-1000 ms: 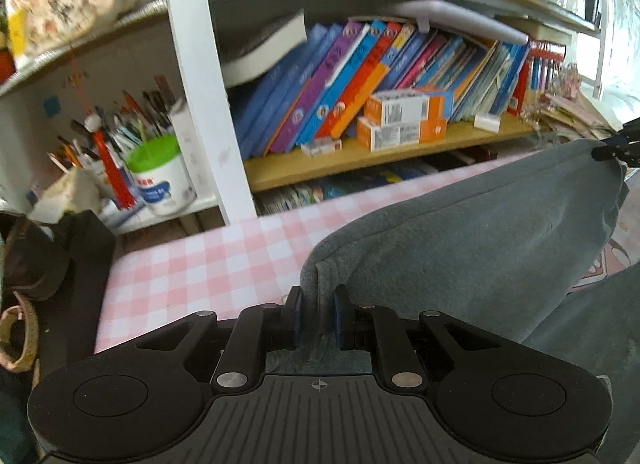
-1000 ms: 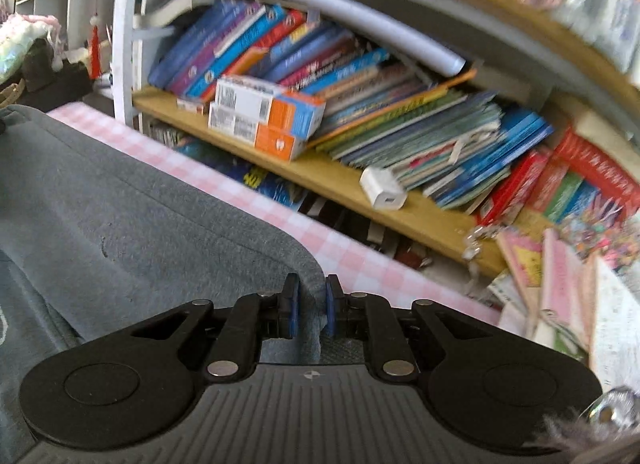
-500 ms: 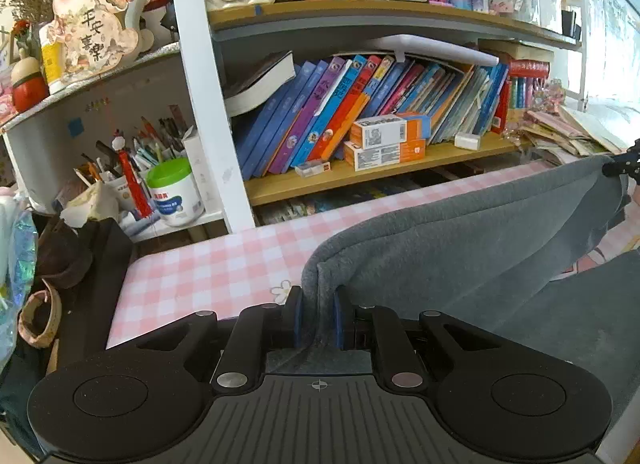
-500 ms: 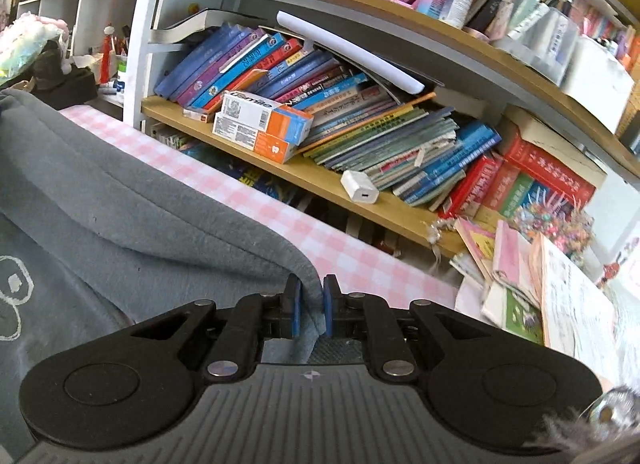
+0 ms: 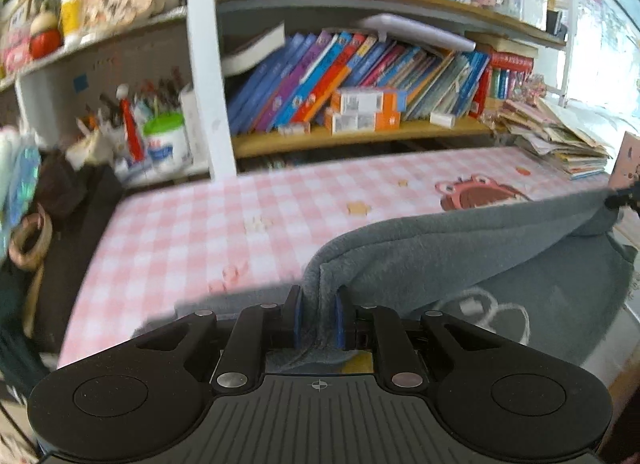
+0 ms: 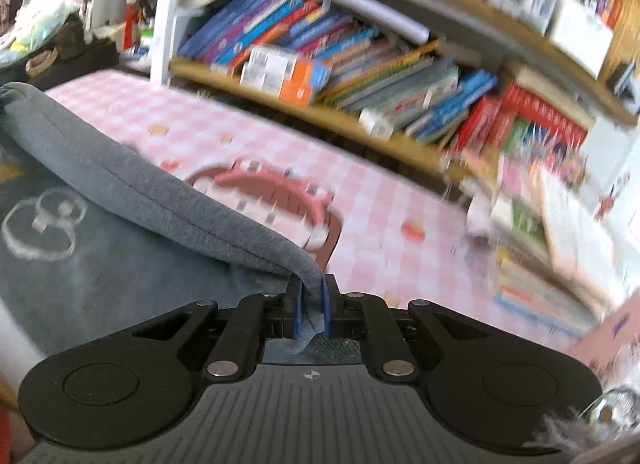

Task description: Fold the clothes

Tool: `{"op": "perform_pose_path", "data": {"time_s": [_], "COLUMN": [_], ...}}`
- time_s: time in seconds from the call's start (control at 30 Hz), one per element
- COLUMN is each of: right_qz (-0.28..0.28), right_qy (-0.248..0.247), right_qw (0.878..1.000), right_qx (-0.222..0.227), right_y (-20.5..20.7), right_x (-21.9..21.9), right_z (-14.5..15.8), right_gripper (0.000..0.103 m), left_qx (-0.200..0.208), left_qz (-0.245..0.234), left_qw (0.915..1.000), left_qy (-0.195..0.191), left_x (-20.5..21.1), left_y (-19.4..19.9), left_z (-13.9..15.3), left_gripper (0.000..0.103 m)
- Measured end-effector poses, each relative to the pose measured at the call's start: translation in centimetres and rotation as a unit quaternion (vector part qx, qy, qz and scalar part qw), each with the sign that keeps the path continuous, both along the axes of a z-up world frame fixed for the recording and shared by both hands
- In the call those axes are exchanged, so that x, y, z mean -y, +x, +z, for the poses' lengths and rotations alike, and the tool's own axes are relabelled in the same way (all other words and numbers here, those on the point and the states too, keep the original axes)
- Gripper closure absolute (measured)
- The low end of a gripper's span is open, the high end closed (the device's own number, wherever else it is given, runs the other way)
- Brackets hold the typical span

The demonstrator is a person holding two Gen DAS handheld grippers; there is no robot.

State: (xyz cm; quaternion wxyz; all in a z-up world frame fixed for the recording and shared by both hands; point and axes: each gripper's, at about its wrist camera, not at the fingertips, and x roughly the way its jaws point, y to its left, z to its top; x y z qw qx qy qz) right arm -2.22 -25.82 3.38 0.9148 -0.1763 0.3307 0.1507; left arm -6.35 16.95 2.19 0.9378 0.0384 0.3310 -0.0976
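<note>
A grey sweatshirt [image 5: 460, 248] lies on the pink checked table [image 5: 200, 224], its far edge lifted and stretched between both grippers over the lower layer with a white outline print [image 5: 492, 312]. My left gripper [image 5: 318, 296] pinches one end of that edge; its jaws are opening slightly, with the cloth still bunched between the pads. My right gripper [image 6: 311, 284] is shut on the other end of the sweatshirt [image 6: 120, 184] and shows small at the far right of the left wrist view [image 5: 624, 200].
A bookshelf [image 5: 360, 132] full of leaning books runs along the table's far side. A pile of booklets and papers [image 6: 540, 224] lies at the table's right end. A pen pot [image 5: 164, 140] and a dark bag [image 5: 60, 192] sit at the left end.
Both grippers have drawn back from the shelf with the lifted edge, carrying it over the lower layer. Much more of the checked table now shows beyond the cloth.
</note>
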Motion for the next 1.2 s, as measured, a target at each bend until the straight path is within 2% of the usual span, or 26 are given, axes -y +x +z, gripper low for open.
{"op": "perform_pose_path", "data": {"time_s": [0.23,0.4,0.47,0.57,0.6,0.63,0.77,0.83,0.93,1.07,1.13,1.2], "right_qz": [-0.023,-0.038,-0.039,-0.035,-0.04,-0.046,-0.096,-0.143,-0.211,-0.282,-0.313,-0.34], "right_qy": [0.008,0.022,0.023,0.021,0.019,0.017,0.072,0.146,0.257,0.373,0.426,0.468], "right_qw": [0.998,0.996,0.996,0.995,0.995,0.994,0.984,0.966,0.925,0.857,0.818,0.779], "right_qx": [-0.051,-0.073,-0.08,-0.092,-0.094,-0.096,-0.128,-0.156,-0.185,-0.214,-0.229,-0.24], "right_y": [-2.5,-3.3,-3.5,-4.0,-4.1,-4.3,-4.4,-4.2,-3.9,-3.7,-3.6,-3.4], "right_x": [0.0,0.2,0.3,0.6,0.8,1.0,3.3,5.1,7.2,8.3,8.5,8.6], "right_z": [-2.5,-3.0,-3.0,-2.7,-2.5,-2.4,-1.6,-1.3,-1.3,-2.0,-2.6,-3.5], "right_gripper": [0.094,0.093,0.091,0.08,0.069,0.063,0.06,0.055,0.049,0.049,0.048,0.048], "left_qx": [-0.041,-0.053,-0.055,-0.054,-0.053,-0.052,-0.044,-0.042,-0.037,-0.038,-0.041,-0.045], "left_qz": [0.014,0.029,0.038,0.049,0.054,0.061,0.108,0.146,0.203,0.268,0.288,0.299], "left_qw": [0.999,0.9981,0.9977,0.9972,0.9968,0.9963,0.9903,0.981,0.9581,0.9203,0.9061,0.8975], "left_qy": [-0.006,-0.01,-0.012,-0.02,-0.025,-0.031,-0.075,-0.121,-0.199,-0.282,-0.307,-0.321], "left_x": [-0.4,-0.9,-1.2,-1.8,-2.1,-2.5,-4.3,-5.5,-7.2,-8.7,-8.9,-8.9], "left_y": [-1.8,-3.4,-3.9,-4.9,-5.2,-5.5,-6.3,-6.5,-6.5,-6.4,-6.4,-6.3], "left_z": [-1.6,-2.0,-2.1,-1.9,-1.8,-1.7,-1.2,-1.0,-1.2,-1.9,-2.3,-2.6], "left_gripper": [0.076,0.065,0.054,0.05,0.049,0.047,0.04,0.039,0.038,0.038,0.038,0.038]}}
